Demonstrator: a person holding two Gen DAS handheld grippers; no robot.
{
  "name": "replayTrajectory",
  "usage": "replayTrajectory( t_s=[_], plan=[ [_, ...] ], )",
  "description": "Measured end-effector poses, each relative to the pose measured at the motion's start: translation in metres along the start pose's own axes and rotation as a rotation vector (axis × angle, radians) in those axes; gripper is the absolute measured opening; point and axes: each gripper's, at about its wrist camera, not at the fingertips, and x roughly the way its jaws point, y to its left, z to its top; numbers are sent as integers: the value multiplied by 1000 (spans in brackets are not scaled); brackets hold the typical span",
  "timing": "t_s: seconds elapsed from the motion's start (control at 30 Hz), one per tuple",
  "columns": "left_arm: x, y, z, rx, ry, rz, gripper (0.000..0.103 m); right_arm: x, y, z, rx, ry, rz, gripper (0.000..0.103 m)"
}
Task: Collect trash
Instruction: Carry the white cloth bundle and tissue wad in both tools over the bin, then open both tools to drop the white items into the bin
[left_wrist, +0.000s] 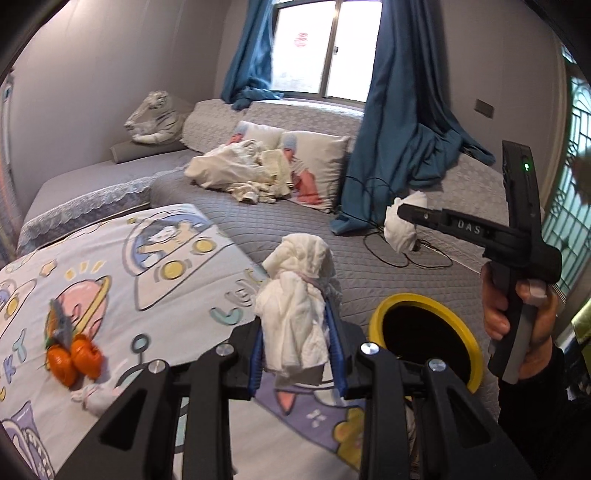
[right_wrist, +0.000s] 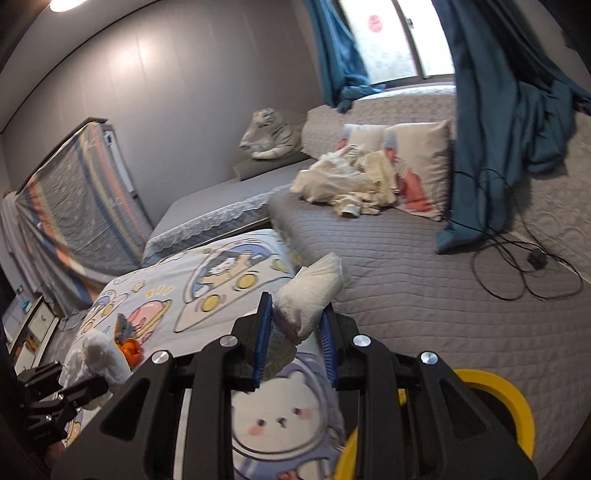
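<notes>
My left gripper (left_wrist: 298, 352) is shut on a crumpled white tissue (left_wrist: 295, 302) and holds it above the cartoon-print blanket (left_wrist: 147, 280), just left of the yellow-rimmed bin (left_wrist: 384, 314). My right gripper (right_wrist: 295, 328) is shut on another white tissue wad (right_wrist: 314, 291); it shows in the left wrist view (left_wrist: 400, 214) with the tissue (left_wrist: 400, 229) above and beyond the bin. The bin rim (right_wrist: 517, 402) lies low at the right in the right wrist view. Orange peels with a wrapper (left_wrist: 72, 354) and a small white scrap (left_wrist: 96, 400) lie on the blanket.
A pile of cream clothes (left_wrist: 240, 170) and printed pillows (left_wrist: 317, 162) lie on the grey quilted bed. Blue curtains (left_wrist: 399, 122) hang to the bed, with black cables (left_wrist: 391, 243) beside them. A plush tiger (left_wrist: 155, 118) sits at the back left.
</notes>
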Motion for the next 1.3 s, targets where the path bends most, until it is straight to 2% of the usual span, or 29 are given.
replayTrajectory(
  t_s=[0.37,0.6,0.8,0.93,1.13,1.2,1.3],
  plan=[
    [64,-90,11,151,58,-136,27,-47,-97,-45,118,-6,-207,24],
    [108,-138,-1,205,135,-206,27,-55,-133,-75,166,17,-278,24],
    [145,-158,-17,217,208,-253,28,-52,-148,-97,168,49,-326,25],
    [168,-162,-30,198,270,-284,28,-44,-156,-108,180,93,-327,26],
    [184,-161,-40,171,311,-294,30,-33,-164,-115,199,124,-344,26],
    [184,-160,-40,178,304,-283,31,-31,-167,-115,207,127,-349,30],
    [183,-158,-41,165,302,-283,45,-31,-169,-114,213,122,-360,39]
  ],
)
